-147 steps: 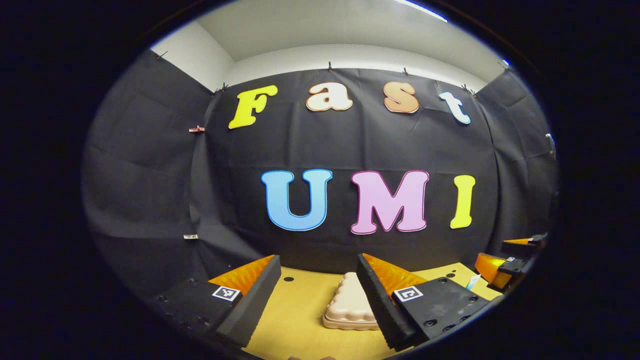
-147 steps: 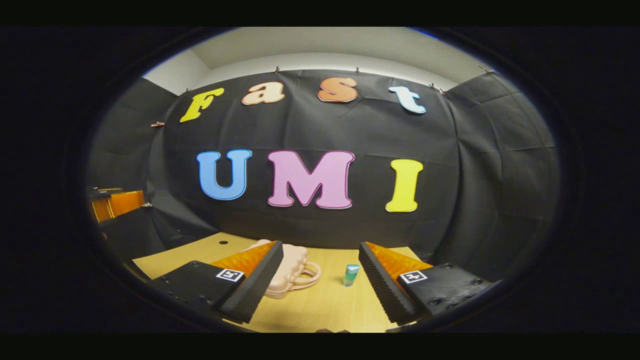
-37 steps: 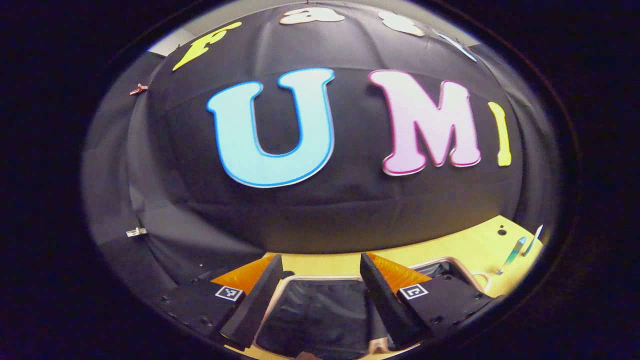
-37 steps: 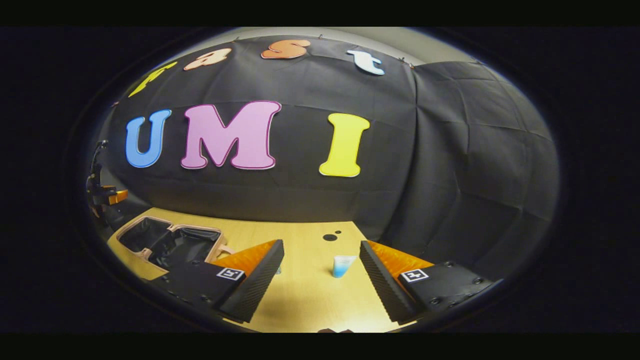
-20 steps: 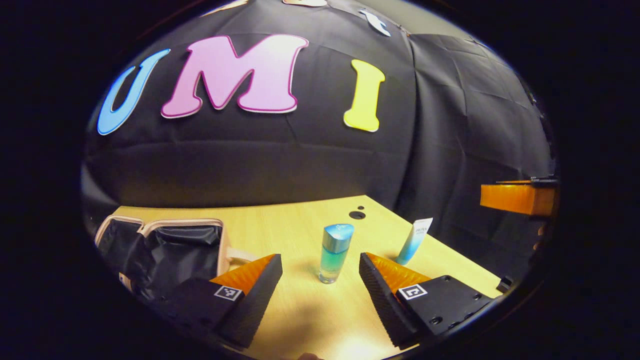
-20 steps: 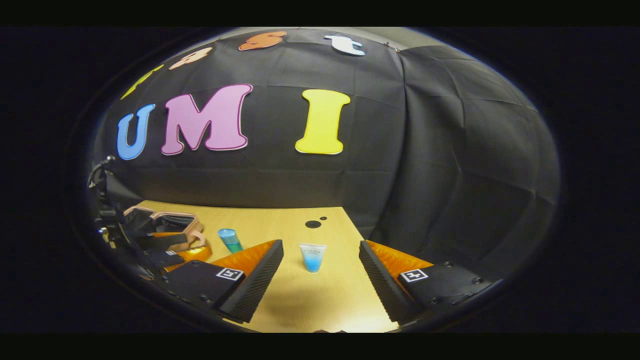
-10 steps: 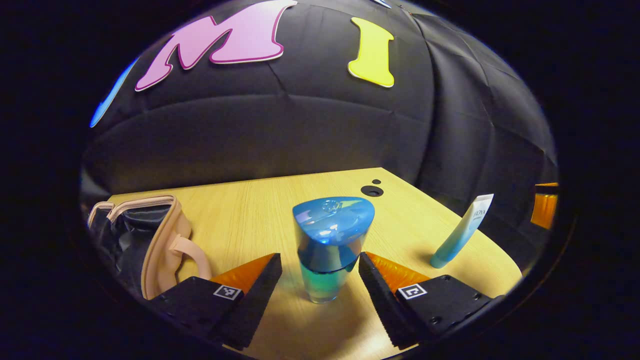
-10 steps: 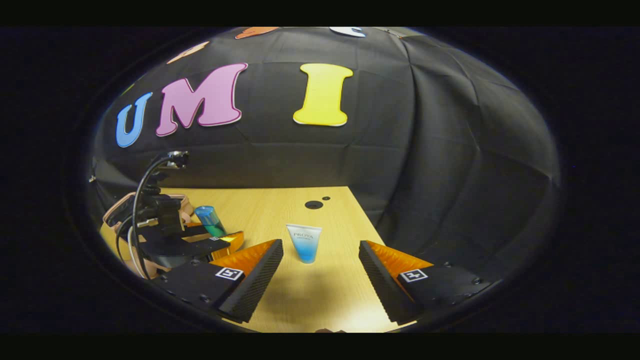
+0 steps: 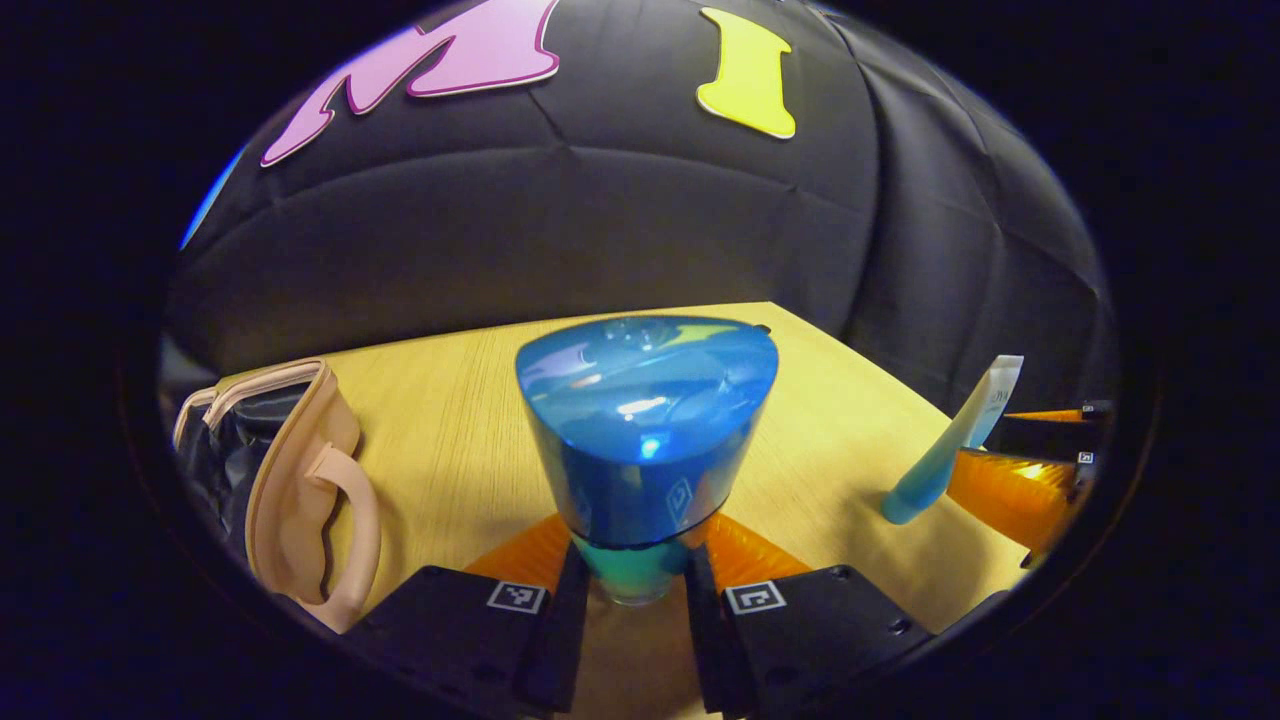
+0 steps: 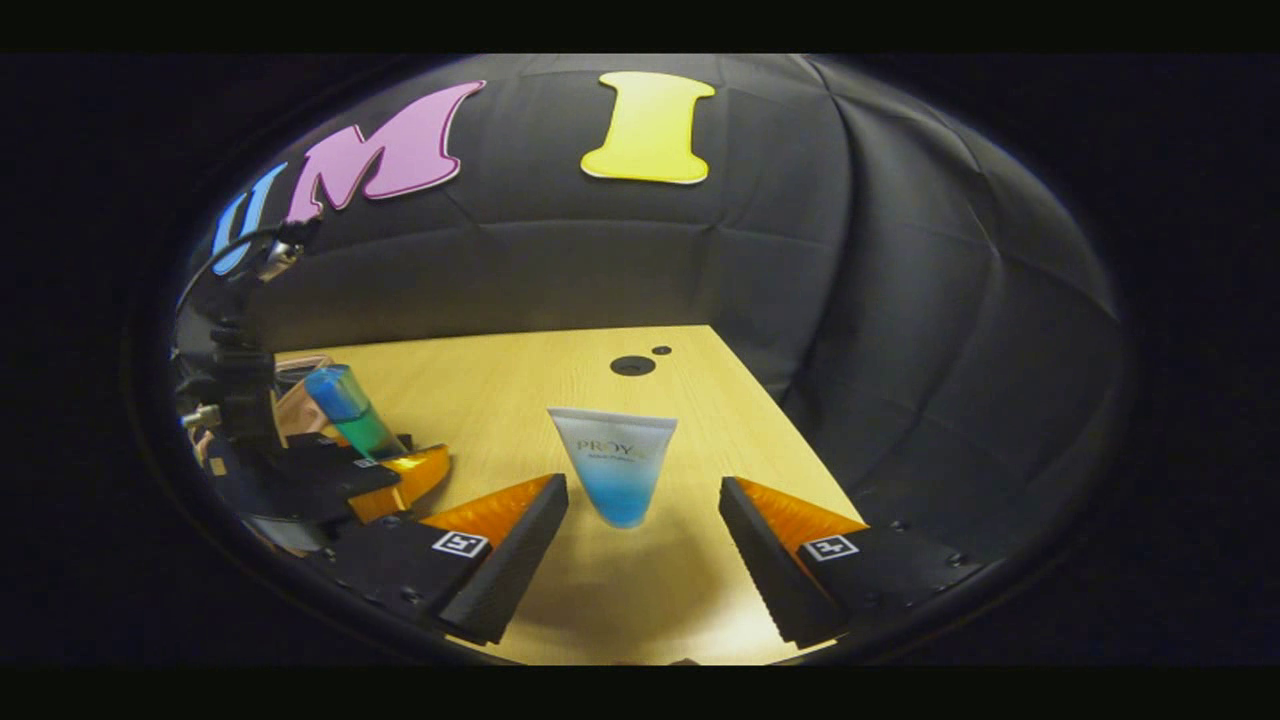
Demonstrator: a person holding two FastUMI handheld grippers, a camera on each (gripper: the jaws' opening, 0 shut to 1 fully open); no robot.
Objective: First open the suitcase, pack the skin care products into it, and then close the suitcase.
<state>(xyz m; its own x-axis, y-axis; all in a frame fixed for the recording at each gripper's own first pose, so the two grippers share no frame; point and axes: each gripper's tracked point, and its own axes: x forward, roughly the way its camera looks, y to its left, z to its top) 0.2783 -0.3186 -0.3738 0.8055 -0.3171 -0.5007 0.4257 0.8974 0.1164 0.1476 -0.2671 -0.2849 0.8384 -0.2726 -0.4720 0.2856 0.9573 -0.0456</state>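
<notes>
A blue-capped bottle (image 9: 640,450) with green liquid stands upright on the wooden table (image 9: 460,450), and my left gripper (image 9: 630,600) is shut on its lower body. The same bottle (image 10: 345,410) appears at the left in the right gripper view, held by the left gripper (image 10: 375,470). A white and blue tube (image 10: 615,465) stands on its cap just ahead of my right gripper (image 10: 640,525), which is open with the tube a little beyond its fingertips. The tube (image 9: 950,445) also stands at the right in the left gripper view. The pink suitcase (image 9: 290,480) lies open at the left, showing its dark lining.
Two round holes (image 10: 632,365) mark the tabletop near its far edge. Black cloth walls close off the back and right side. The table's right edge (image 10: 790,420) runs close beside the tube. The right gripper (image 9: 1030,480) sits behind the tube in the left gripper view.
My left gripper moved in around the blue-capped bottle and shut on it. My right gripper came closer to the tube, still open.
</notes>
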